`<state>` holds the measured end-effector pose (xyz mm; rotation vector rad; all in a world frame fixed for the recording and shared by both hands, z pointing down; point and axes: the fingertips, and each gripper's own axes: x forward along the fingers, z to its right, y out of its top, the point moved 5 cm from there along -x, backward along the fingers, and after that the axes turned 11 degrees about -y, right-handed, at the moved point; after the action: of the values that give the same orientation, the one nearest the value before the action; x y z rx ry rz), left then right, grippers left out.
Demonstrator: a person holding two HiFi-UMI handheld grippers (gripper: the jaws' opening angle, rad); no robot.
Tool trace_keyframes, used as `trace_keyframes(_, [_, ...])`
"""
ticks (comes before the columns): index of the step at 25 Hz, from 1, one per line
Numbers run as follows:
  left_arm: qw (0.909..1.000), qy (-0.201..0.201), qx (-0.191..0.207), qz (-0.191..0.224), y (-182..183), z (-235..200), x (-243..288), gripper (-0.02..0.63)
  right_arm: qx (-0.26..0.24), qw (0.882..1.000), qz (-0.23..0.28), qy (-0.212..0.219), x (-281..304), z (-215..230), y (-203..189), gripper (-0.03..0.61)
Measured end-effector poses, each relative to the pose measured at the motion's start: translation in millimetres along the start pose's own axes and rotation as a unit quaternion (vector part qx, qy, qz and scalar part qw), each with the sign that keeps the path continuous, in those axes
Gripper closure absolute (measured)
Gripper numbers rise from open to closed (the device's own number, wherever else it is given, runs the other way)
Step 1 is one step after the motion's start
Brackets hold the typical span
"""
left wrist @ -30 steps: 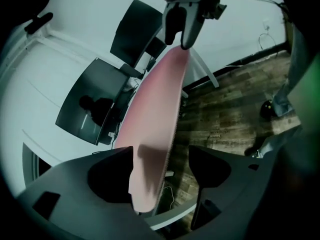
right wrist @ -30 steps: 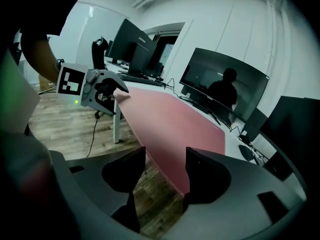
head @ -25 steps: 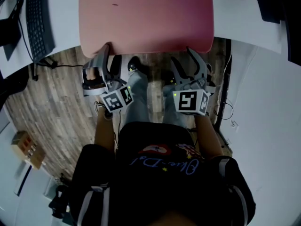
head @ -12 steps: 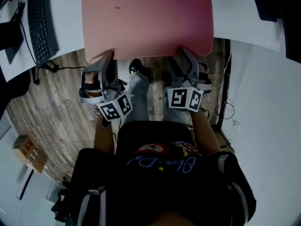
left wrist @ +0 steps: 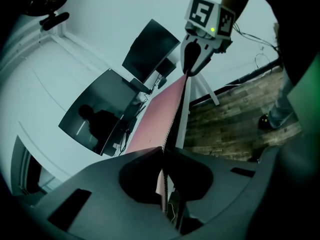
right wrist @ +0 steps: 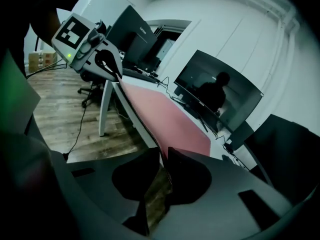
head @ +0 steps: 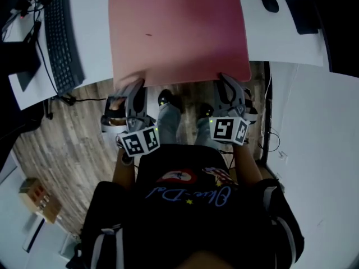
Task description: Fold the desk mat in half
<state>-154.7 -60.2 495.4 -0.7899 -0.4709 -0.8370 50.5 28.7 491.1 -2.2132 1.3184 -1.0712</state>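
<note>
Seen from above, a pink desk mat (head: 179,32) lies flat on a white desk (head: 95,38), its near edge overhanging toward the person. The left gripper (head: 136,86) is clamped tight on the mat's near left corner, the thin edge pinched between its jaws. The right gripper (head: 224,80) is at the near right corner, its jaws closing with the mat's stitched edge between them and a slim gap showing. A black keyboard (head: 61,43) sits left of the mat, and a mouse (head: 268,0) lies to its far right.

We're in an office here: keyboard (head: 61,41), mouse (head: 268,0) and dark monitors (right wrist: 217,93) spread along a white tabletop (head: 286,38) over a wood-plank floor (head: 67,139).
</note>
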Motion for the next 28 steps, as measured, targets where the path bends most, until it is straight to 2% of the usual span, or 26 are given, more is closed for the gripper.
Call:
trace_keyframes(11, [0.9979,-0.014,-0.026,0.058,8,-53,-6,0.598,0.0,0.998,-0.011,-0.055,3,35,40,0.558])
trace_keyframes(19, [0.9979,0.001,-0.034,0.056,14,-97,10,0.598,0.009,0.997,0.023,-0.068,37,74,70,0.561])
trace_keyframes(28, [0.9967,0.022,-0.07,0.035,17,-162,60,0.598,0.006,0.997,0.053,-0.047,109,116,92,0.561])
